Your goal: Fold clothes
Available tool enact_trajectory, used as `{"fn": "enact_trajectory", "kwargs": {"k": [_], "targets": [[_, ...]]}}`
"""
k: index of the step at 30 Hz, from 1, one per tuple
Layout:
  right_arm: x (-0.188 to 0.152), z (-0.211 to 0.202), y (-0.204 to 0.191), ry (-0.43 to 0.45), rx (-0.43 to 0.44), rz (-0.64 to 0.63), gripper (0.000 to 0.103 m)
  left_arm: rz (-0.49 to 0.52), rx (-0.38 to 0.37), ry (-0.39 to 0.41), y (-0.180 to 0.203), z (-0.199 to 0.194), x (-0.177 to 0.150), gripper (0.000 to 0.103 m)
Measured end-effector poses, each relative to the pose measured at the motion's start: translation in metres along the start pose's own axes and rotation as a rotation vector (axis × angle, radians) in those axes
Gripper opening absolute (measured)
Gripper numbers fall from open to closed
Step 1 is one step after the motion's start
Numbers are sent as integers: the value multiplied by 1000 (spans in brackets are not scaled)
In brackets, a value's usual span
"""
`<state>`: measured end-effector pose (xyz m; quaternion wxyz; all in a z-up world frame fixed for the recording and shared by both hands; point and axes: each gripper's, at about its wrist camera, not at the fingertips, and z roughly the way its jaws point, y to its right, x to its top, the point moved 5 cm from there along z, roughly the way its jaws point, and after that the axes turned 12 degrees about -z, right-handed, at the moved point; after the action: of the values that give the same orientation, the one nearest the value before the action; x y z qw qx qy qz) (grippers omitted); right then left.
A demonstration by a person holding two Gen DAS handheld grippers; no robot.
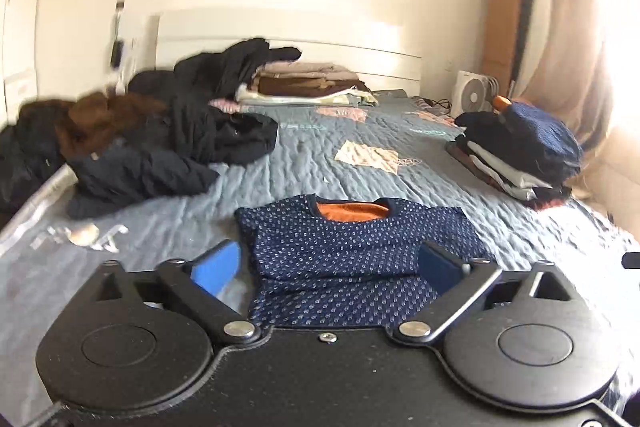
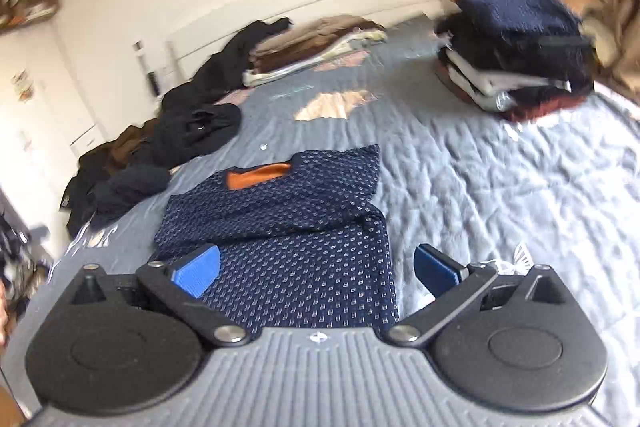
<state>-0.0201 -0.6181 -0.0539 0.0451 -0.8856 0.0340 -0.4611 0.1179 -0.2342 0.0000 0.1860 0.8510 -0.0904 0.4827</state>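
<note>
Both sets of jaws wide apart, holding nothing. Navy dotted shirt [image 1: 352, 259] lies part-folded on bed [image 1: 400, 163], directly ahead of left gripper [image 1: 334, 263] & right gripper [image 2: 316, 269]; collar at far end, long axis running away from them.

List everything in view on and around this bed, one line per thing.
patterned shirt: one, navy with pale dots and orange inner collar, folded, near edge of bed.
unfolded clothes: one heap, black and brown, left side.
folded stack: one, navy top over white and dark layers, right side.
folded pile: one, beige and brown, by headboard.
quilt: one, grey-blue, covering bed.
fan: one, white, right of bed.
curtain: one, beige, far right.
left gripper: one, black with blue pads, open.
right gripper: one, grey body, blue pads, open.
</note>
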Motion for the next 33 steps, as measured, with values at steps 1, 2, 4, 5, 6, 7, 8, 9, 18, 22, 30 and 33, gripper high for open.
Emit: {"fn": "enact_trajectory", "kwargs": {"k": [1, 2, 4, 5, 6, 7, 8, 9, 18, 22, 30, 33], "targets": [[-8, 0, -3, -64, -26, -28, 103, 16, 14, -2, 1, -9, -3, 96], [-15, -4, -6, -89, -42, -39, 103, 4, 19, -12, 0, -18, -8, 96], [-28, -16, -11, -118, -64, -51, 103, -66, -9, -26, -3, -39, -20, 96], [-35, -24, -16, -102, -43, -39, 103, -85, -15, -24, -2, -48, -29, 97], [-42, -32, -21, -81, -18, -28, 103, -100, -18, -21, -1, -57, -38, 97], [-50, -39, -26, -66, -10, -27, 103, -77, 3, -31, 4, -61, -48, 97], [-58, -46, -31, -58, -19, -40, 103, -46, 29, -44, 9, -65, -58, 97], [-66, -50, -37, -55, -34, -71, 103, -12, 67, -30, 14, -70, -67, 97], [-117, -41, -43, -53, -196, -14, 103, 26, 93, -132, 42, -61, -126, 97], [-136, -31, -56, -97, -165, -55, 103, -93, 113, -206, 28, -60, -141, 97], [-153, -55, -59, 17, -37, 0, 103, -54, 121, -205, 20, -70, -149, 97], [-156, -50, -60, -5, -16, 53, 103, -27, 123, -193, 26, -76, -150, 97]]}}
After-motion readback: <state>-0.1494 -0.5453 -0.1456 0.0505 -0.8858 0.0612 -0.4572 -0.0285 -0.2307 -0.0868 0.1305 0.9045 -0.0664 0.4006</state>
